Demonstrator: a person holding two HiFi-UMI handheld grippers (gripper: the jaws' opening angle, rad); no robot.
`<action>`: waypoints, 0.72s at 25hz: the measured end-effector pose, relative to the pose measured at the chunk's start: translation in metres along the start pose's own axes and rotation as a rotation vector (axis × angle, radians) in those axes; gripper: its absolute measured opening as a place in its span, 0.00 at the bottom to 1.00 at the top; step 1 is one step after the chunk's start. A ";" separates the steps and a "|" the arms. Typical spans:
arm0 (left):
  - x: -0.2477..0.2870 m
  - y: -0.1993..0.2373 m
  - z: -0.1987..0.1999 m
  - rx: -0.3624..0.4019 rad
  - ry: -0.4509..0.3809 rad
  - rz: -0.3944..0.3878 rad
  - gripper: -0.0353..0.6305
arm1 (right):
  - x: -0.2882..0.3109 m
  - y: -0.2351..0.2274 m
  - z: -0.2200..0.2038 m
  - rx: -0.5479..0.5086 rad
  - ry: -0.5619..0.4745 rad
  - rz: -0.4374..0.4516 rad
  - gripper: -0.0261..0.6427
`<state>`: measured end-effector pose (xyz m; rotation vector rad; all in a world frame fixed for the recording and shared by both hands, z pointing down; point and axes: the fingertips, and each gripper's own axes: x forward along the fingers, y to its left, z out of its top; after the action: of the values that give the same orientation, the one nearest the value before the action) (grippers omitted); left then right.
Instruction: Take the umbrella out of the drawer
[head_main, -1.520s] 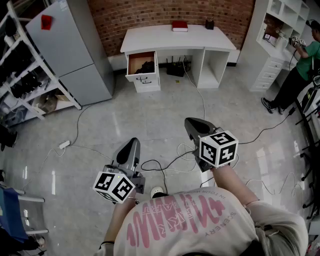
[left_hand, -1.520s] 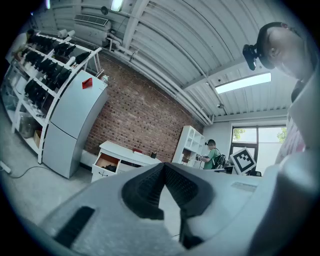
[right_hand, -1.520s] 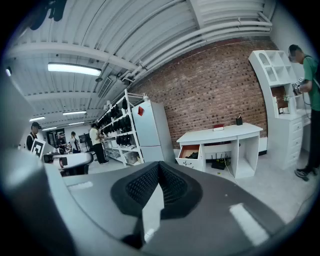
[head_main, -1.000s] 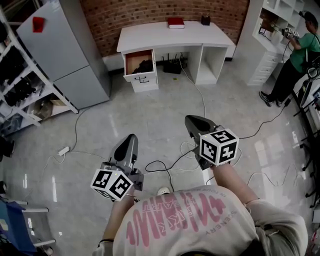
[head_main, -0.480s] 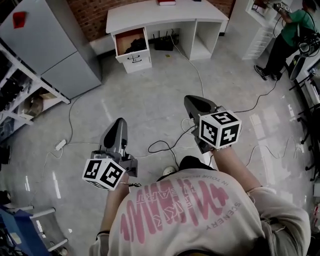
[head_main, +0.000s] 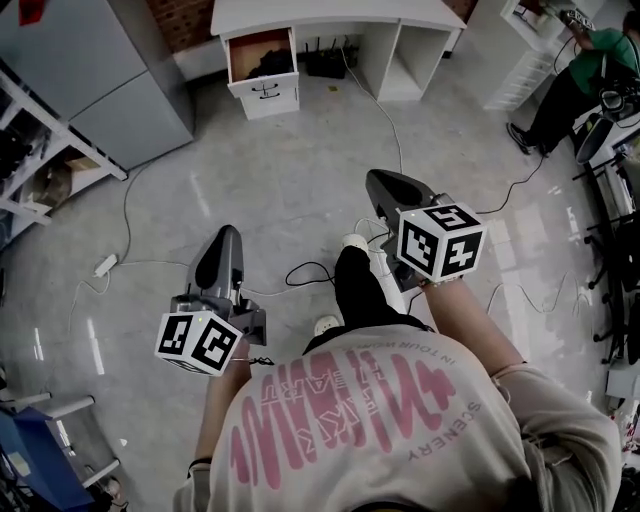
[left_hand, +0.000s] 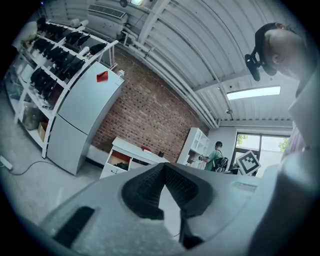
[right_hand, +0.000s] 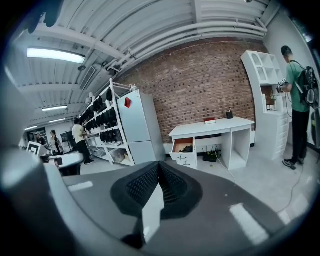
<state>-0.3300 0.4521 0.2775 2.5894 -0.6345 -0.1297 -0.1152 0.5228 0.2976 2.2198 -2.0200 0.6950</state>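
Far off at the top of the head view, the white desk (head_main: 330, 15) is cut off by the edge, so only its front shows. Its drawer (head_main: 265, 95) is pulled out. The umbrella (head_main: 270, 63) is only a dark lump inside it, too small to make out well. From the right gripper view the drawer (right_hand: 186, 160) shows the same dark lump (right_hand: 187, 148), and it is no clearer there.

The person's own shirt (head_main: 350, 430) hides the arms. A black trouser leg (head_main: 360, 290) and a white shoe (head_main: 354, 241) stick out between the two tools. Another person in green (head_main: 590, 50) is partly cut off at the top right.

The left gripper (head_main: 224, 236) and the right gripper (head_main: 376, 182) are both well apart from the desk, over the grey floor (head_main: 290, 180). The left gripper's jaws are closed, tips touching, with nothing between them. The right gripper's jaws are closed tight too and hold nothing.
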 end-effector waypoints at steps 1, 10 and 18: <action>0.000 0.002 -0.001 -0.003 0.004 0.006 0.06 | 0.004 0.002 0.000 -0.008 0.006 0.007 0.06; 0.018 0.029 -0.007 -0.022 0.022 0.057 0.06 | 0.051 -0.007 0.003 0.075 0.012 0.064 0.06; 0.072 0.032 0.006 0.000 -0.002 0.066 0.06 | 0.087 -0.037 0.025 0.091 0.019 0.117 0.06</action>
<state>-0.2801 0.3918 0.2882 2.5654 -0.7191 -0.1109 -0.0688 0.4383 0.3160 2.1458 -2.1657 0.8318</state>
